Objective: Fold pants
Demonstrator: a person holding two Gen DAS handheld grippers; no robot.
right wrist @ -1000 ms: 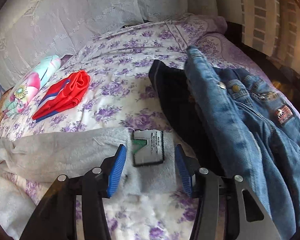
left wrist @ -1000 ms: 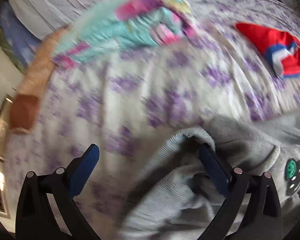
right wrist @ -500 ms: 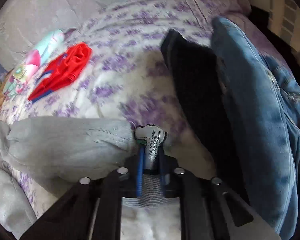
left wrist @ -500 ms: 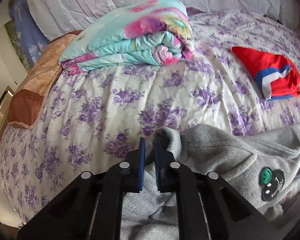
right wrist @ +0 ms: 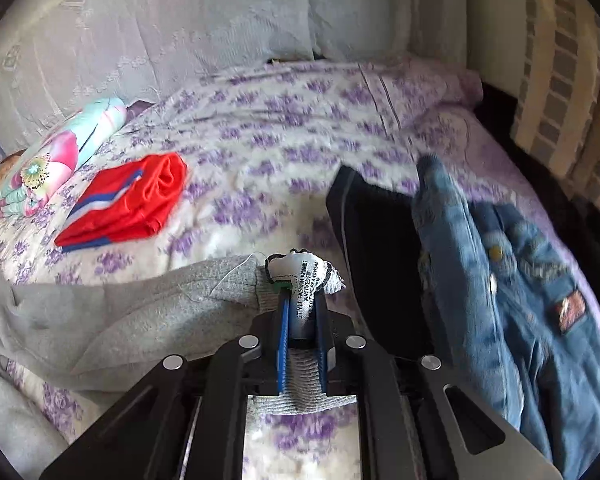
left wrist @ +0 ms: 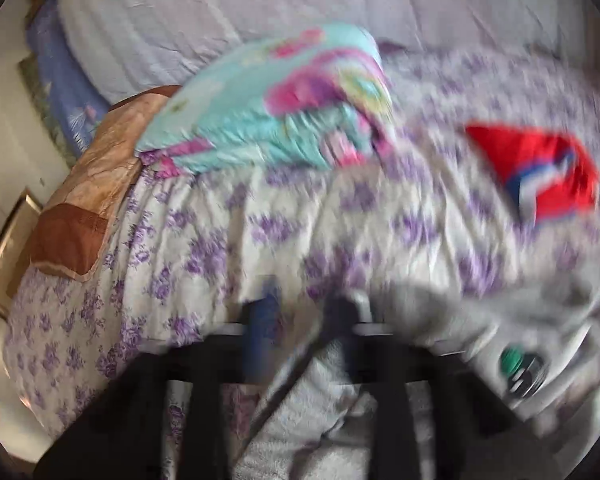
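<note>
Grey sweatpants (right wrist: 112,316) lie across the flowered bedspread (right wrist: 268,152). My right gripper (right wrist: 302,304) is shut on their ribbed waistband at the white care label (right wrist: 304,276). In the blurred left wrist view the grey pants (left wrist: 452,312) with a green and black patch (left wrist: 524,368) lie at lower right. My left gripper (left wrist: 306,320) shows its fingers (left wrist: 262,312) a little apart, with grey cloth by the right one; the blur hides whether it grips.
A folded red garment (right wrist: 128,204) and a rolled turquoise floral blanket (right wrist: 60,156) lie at the left. A black garment (right wrist: 372,240) and a denim jacket (right wrist: 492,280) lie at the right. Pillows (right wrist: 160,32) stand behind. The bed's left edge shows in the left view.
Both grippers closed on the grey pants during the last second. Now the left view is blurred from motion and its fingers look slightly parted. The right gripper has lifted the waistband.
</note>
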